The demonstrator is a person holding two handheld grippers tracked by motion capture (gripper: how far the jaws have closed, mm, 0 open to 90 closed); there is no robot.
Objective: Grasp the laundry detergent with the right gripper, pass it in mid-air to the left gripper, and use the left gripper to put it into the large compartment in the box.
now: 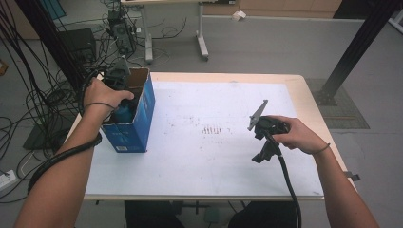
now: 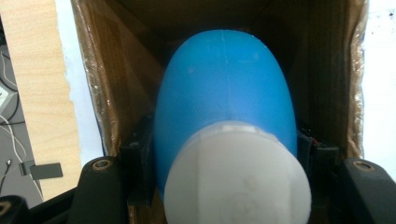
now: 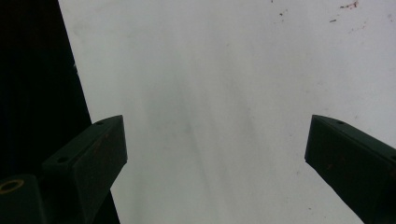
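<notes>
Blue bottle (image 2: 224, 93) is being held clamped in left tool (image 2: 224, 154) inside box (image 2: 116, 84); release is best delayed until bottle is seated below, right tool (image 3: 215, 154) being kept wide.

Even, soft daylight; slightly blurry pictures, close blue object out of focus.

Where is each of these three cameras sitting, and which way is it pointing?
High view: above the person's side, looking forward and down on the table; both forearms show, left claw in the blue box, right claw over the table.
Left gripper view: rides the left claw, looking into the box; its jaws clamp a blue bottle.
Right gripper view: rides the right claw, looking down at the table; jaws wide apart.
Shared: box and bottle appear in the high and left gripper views.
</notes>
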